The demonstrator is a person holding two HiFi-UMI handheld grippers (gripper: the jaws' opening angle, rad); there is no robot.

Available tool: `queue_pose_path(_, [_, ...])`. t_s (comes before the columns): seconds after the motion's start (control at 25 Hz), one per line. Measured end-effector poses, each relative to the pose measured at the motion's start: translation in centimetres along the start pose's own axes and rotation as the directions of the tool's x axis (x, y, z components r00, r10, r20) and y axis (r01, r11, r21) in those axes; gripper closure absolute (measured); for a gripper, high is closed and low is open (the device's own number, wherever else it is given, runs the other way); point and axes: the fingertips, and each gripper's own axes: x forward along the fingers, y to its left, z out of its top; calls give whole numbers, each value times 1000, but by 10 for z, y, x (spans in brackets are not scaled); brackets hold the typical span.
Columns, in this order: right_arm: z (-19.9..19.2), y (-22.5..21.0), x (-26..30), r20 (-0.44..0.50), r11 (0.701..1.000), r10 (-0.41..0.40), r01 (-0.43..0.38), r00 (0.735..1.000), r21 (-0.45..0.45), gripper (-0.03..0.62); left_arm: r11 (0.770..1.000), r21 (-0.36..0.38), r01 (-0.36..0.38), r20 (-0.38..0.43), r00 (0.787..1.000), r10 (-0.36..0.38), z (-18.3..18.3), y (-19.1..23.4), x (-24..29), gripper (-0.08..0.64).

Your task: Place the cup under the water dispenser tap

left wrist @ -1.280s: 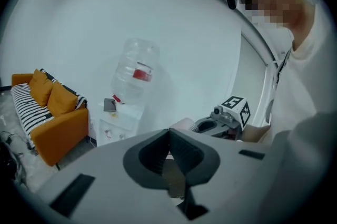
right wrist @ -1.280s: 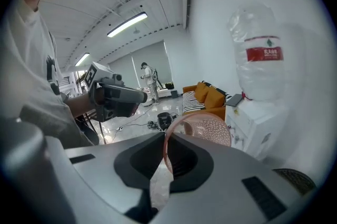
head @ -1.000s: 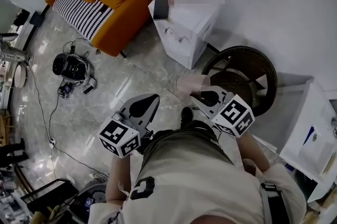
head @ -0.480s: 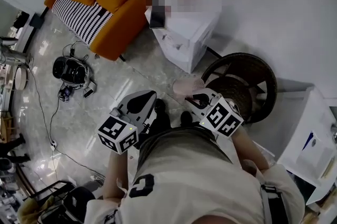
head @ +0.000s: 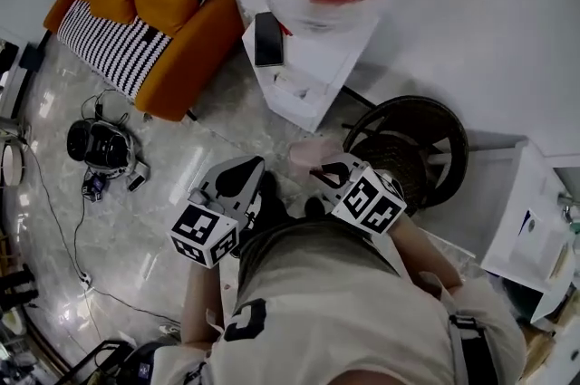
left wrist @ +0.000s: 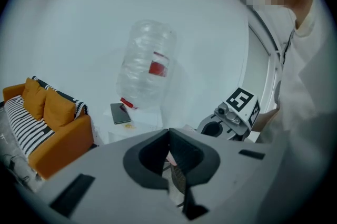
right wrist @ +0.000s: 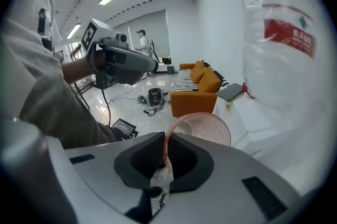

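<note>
Right gripper [right wrist: 165, 136] pinched narrow on rim of pink cup [right wrist: 206, 124], cup held off the floor near water dispenser [head: 317, 57], left gripper [left wrist: 168, 133] jaws closed together, empty.

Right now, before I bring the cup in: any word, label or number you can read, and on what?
Red label on the water bottle: white print, too blurred to read.
Left marker cube and right marker cube: black-and-white square patterns, no words.
Shirt: one dark mark, creased, unreadable.
Pink cup: no print.
Nothing legible anywhere else.
</note>
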Motion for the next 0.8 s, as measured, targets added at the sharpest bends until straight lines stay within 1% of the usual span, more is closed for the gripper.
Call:
queue_pose_path(0.12, [11,-3,35,-80,999,-32,30,996,-32,555,1000,5,22,-16,1000,-22,-4,34,-6,503])
queue_pose_path(0.2, [13,-6,62,-148,996,-56,45,987,-74,555,999,9,47,-28,999,-47,-7,55,-9,503])
queue_pose_path(0.32, [8,-14,106,-251,987,-93,55,964,-153,555,996,31,84,-48,995,-82,-11,82,-12,503])
queue_pose_path(0.4, [3,-21,132,-303,981,-107,52,947,-184,555,992,34,120,-62,991,-118,-14,94,-9,503])
queue_pose_path(0.6, [-15,-48,186,-404,972,-144,53,904,-227,555,978,35,208,-99,974,-203,-25,106,6,503])
queue_pose_path(0.72, [-25,-68,210,-441,966,-169,60,882,-251,555,968,19,251,-139,959,-246,-36,105,17,502])
queue_pose_path(0.8, [-34,-86,224,-463,958,-196,69,865,-278,555,964,13,267,-152,953,-262,-40,106,25,503])
